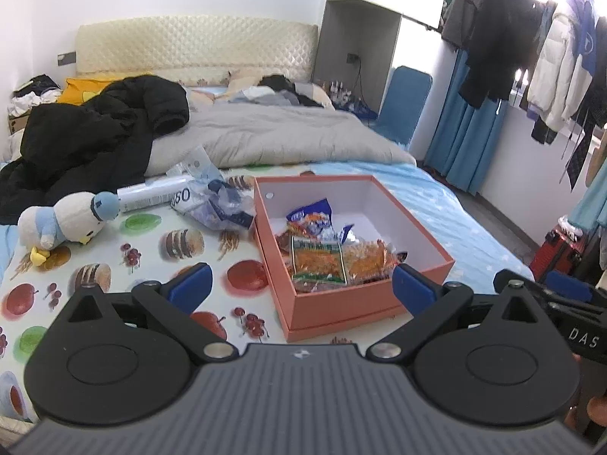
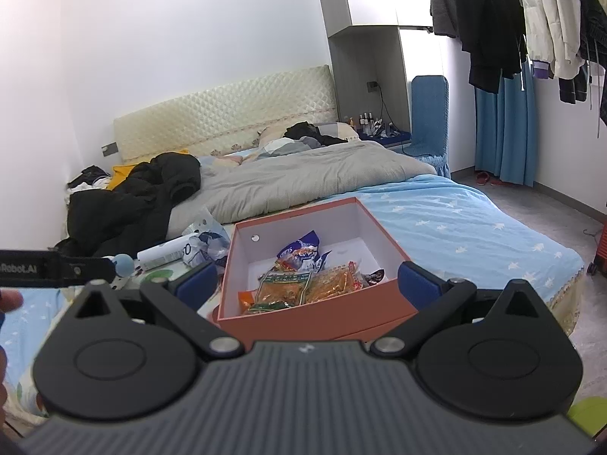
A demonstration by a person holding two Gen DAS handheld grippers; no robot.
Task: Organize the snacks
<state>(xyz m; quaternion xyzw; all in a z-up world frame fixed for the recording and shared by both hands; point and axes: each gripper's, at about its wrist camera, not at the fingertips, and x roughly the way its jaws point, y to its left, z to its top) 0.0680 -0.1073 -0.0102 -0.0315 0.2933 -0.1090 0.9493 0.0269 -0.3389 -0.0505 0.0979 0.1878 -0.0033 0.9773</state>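
Note:
An orange box [image 1: 334, 307] [image 2: 303, 322] with a white inside lies open on the bed. Several snack packets are piled in it: an orange-and-green packet [image 1: 318, 259] [image 2: 280, 288] on top, a blue-and-white packet [image 1: 313, 218] [image 2: 301, 248] behind it. My left gripper [image 1: 301, 284] hovers just short of the box's near corner, jaws wide open, nothing between them. My right gripper [image 2: 307, 284] also stands wide open and empty, with the box's near wall showing between its blue pads [image 2: 415, 284]. A crumpled clear plastic bag [image 1: 220, 204] [image 2: 206, 244] lies left of the box.
A white tube [image 1: 151, 195] [image 2: 163, 252] and a plush penguin [image 1: 62, 222] lie on the fruit-print sheet [image 1: 159, 265] left of the box. A black jacket [image 1: 98, 132] and grey duvet [image 1: 273, 132] fill the far bed. Hanging clothes [image 1: 531, 45] and a red suitcase [image 1: 557, 254] stand right.

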